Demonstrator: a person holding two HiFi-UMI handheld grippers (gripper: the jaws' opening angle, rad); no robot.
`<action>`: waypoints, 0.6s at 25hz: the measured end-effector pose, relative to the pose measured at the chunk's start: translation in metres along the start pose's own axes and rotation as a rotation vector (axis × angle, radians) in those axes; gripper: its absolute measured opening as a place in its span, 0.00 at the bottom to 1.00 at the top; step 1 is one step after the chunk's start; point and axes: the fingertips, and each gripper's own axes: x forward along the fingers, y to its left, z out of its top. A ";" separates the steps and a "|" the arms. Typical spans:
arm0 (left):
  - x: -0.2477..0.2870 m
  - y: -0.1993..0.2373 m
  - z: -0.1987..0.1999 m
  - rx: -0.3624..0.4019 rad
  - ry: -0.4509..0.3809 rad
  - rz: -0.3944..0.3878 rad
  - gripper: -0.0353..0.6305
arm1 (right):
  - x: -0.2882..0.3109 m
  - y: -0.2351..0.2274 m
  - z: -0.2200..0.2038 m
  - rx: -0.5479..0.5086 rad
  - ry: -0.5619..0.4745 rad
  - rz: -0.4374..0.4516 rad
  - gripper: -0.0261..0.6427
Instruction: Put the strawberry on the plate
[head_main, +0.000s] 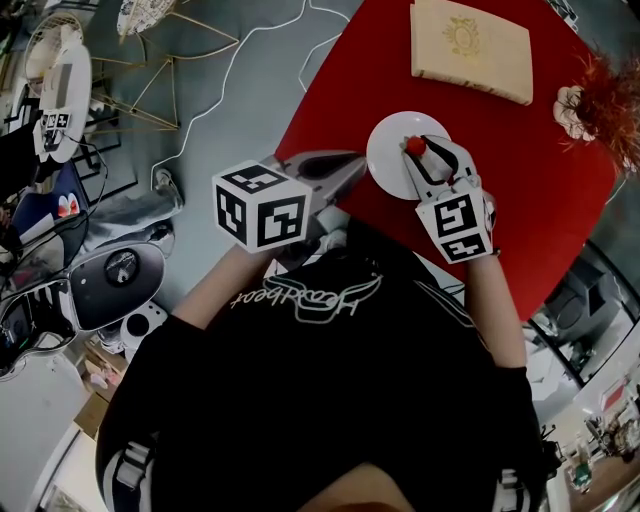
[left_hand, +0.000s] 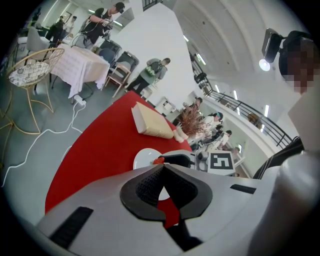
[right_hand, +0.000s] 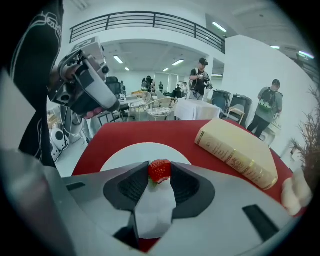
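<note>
A small red strawberry (right_hand: 159, 170) sits pinched between the tips of my right gripper (right_hand: 160, 172), which is shut on it. It hangs over the white plate (right_hand: 131, 154) on the red table; the head view shows the strawberry (head_main: 415, 146) above the plate (head_main: 388, 158) with the right gripper (head_main: 424, 150) reaching in from the near side. My left gripper (head_main: 355, 163) hovers at the table's near left edge, beside the plate. Its jaws meet at the tips in the left gripper view (left_hand: 161, 168) with nothing between them.
A cream hardback book (head_main: 470, 48) lies at the far side of the red table (head_main: 520, 170). A dried red-brown bouquet (head_main: 600, 105) rests at the table's right edge. Cables, chairs and gear cover the grey floor to the left. People stand in the background.
</note>
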 end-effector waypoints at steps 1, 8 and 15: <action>0.000 0.000 0.000 0.000 0.001 0.000 0.06 | 0.001 0.000 -0.001 -0.013 0.004 -0.006 0.21; -0.003 0.000 -0.004 -0.002 0.005 0.003 0.06 | 0.004 0.005 -0.006 -0.087 0.033 -0.028 0.21; -0.008 0.000 -0.009 -0.003 0.004 0.009 0.06 | 0.004 0.008 -0.006 -0.144 0.045 -0.048 0.21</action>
